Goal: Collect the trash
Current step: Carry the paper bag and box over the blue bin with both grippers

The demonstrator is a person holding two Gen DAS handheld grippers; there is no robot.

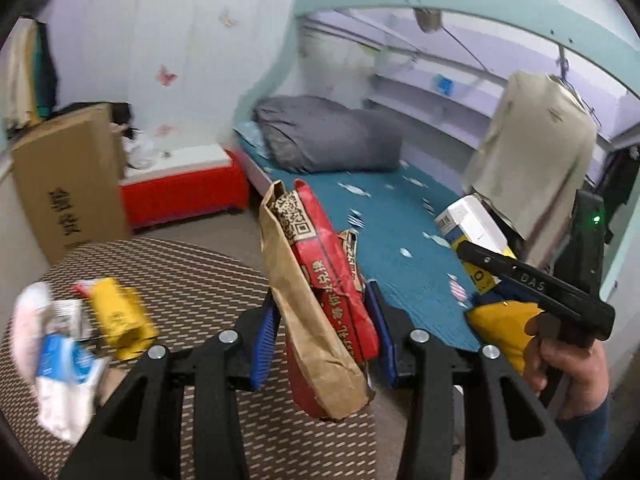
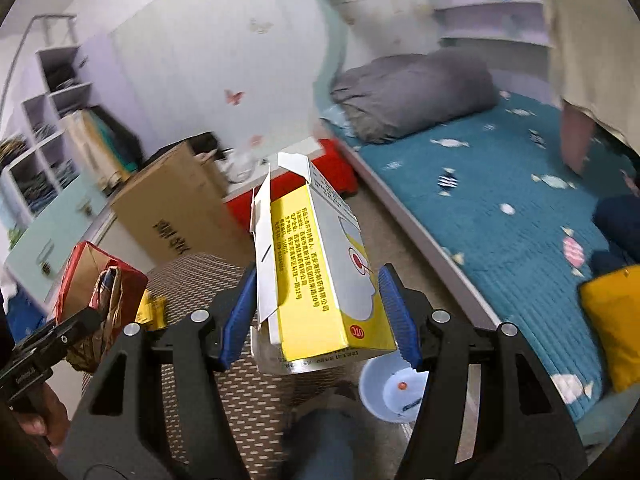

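Note:
My left gripper (image 1: 324,336) is shut on a crumpled red and brown paper bag (image 1: 316,292), held above the round patterned table (image 1: 192,276). The bag also shows at the left of the right wrist view (image 2: 96,296). My right gripper (image 2: 320,312) is shut on a yellow and white medicine box (image 2: 316,276) with an open flap, held above the table's edge; the box also shows in the left wrist view (image 1: 472,232). More trash lies on the table at the left: a yellow carton (image 1: 120,316) and white and blue wrappers (image 1: 56,356).
A bed with a teal cover (image 1: 396,232) and a grey pillow (image 1: 328,132) lies to the right. A tall cardboard box (image 1: 68,184) and a red cabinet (image 1: 180,192) stand by the wall. A pale blue bin (image 2: 392,388) sits on the floor below the box.

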